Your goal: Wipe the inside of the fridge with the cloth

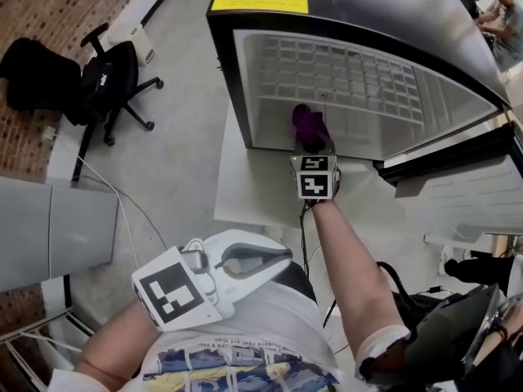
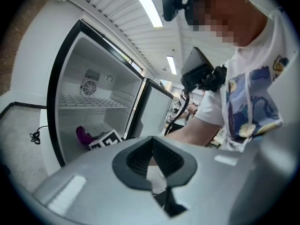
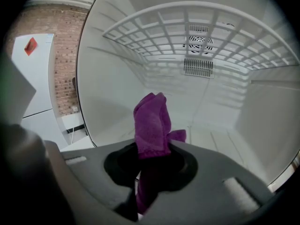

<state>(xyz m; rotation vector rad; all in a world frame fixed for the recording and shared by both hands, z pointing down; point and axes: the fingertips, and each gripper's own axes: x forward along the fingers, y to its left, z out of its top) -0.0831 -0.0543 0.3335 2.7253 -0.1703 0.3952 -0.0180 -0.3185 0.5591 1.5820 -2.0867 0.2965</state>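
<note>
At the far left an office chair (image 1: 106, 80) stands well apart from the work. The left claw (image 1: 282, 258) hangs low by the person's torso. Its jaws are drawn together on nothing, and it takes no part in the wiping.

To the right of it, the fridge (image 1: 237, 80) stands open, with a white wire shelf (image 1: 343, 72) across the upper interior. The purple cloth (image 1: 308, 122) sits just inside the front opening. It is pinched in the right claw (image 1: 313, 141), whose jaws are clamped round its middle so that a folded bunch sticks out ahead of the tips.

In the right gripper view the cloth (image 3: 152, 125) stands up from the right claw (image 3: 152, 156), over the fridge's floor panel (image 3: 220, 139). It appears to be off that surface, though contact cannot be told for sure.

The step in hand looks like the start of a wiping stroke. To do it well, the right claw should tip down so the free bunch of fabric, not the hard jaws, presses flat on the panel. Overlapping passes should then run towards the back wall and corners. The grip must stay firm, since little cloth sits behind the jaws and dragging could pull it out.
</note>
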